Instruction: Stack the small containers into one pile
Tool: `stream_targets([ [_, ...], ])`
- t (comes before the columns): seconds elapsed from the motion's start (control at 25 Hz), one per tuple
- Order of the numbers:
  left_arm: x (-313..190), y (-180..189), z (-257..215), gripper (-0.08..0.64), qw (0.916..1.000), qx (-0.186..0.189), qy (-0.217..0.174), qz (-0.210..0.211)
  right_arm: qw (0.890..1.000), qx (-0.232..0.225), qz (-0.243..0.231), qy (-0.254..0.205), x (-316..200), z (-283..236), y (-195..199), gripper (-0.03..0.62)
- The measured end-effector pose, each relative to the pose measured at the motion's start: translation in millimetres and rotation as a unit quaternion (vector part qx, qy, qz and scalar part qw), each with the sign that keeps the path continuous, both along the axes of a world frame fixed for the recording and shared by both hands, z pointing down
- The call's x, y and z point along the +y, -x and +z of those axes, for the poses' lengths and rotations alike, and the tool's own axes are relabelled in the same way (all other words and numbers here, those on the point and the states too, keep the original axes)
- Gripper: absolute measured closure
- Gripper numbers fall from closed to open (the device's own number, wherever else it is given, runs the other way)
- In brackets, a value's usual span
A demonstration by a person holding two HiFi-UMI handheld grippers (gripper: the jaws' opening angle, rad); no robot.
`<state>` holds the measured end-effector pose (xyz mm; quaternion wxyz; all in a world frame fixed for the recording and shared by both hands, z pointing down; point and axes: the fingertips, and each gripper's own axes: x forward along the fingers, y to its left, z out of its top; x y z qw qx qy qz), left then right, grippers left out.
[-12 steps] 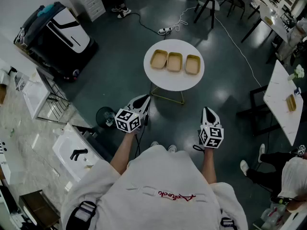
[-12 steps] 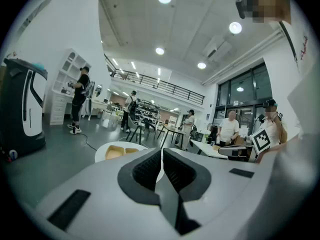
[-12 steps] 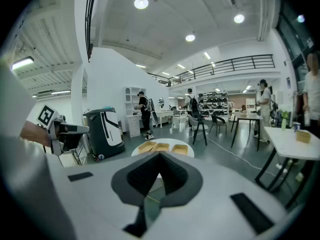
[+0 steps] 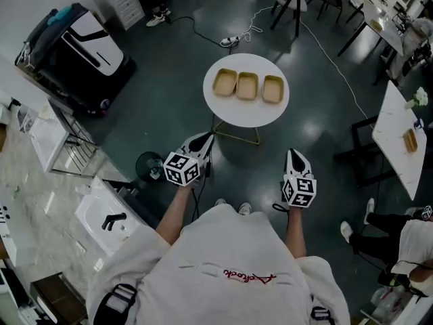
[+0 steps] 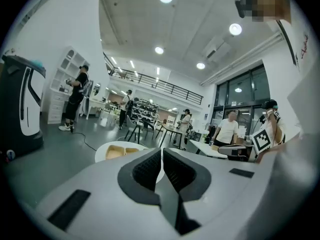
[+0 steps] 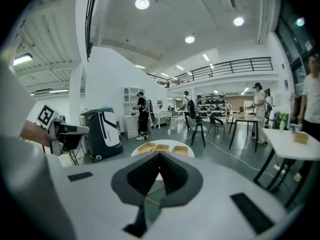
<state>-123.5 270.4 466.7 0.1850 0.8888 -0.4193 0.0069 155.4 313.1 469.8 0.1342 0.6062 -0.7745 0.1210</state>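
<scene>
1. A round white table (image 4: 247, 112) stands on the dark floor (image 4: 162, 93), on a thin gold frame.
2. A black-and-white machine (image 4: 80, 46) stands well off the table's left edge.
3. A white power strip (image 4: 230, 42) lies on the floor just beyond the table's far edge.
4. A black tap (image 4: 111, 217) sits at a white sink in the marble counter, far left.
5. A white rectangular table (image 4: 399, 134) stands well to the right, with a small tan item (image 4: 411, 142) on it.

On the round table (image 4: 247, 114) we find the left container (image 4: 224, 82), middle container (image 4: 247, 86) and right container (image 4: 272, 89) side by side. Nearer us than the table hang our left gripper (image 4: 205, 139) and right gripper (image 4: 292, 154); beyond the table lies a power strip (image 4: 231, 42).
</scene>
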Motion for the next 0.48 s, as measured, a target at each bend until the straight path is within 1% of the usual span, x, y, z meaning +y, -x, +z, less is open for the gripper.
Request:
stream_targets([
  [0.48,-13.7,4.0,5.4,0.538,0.9995,0.002,0.000,0.030,1.000,0.012,0.009,0.004,-5.0,4.0,21.3,0.572],
])
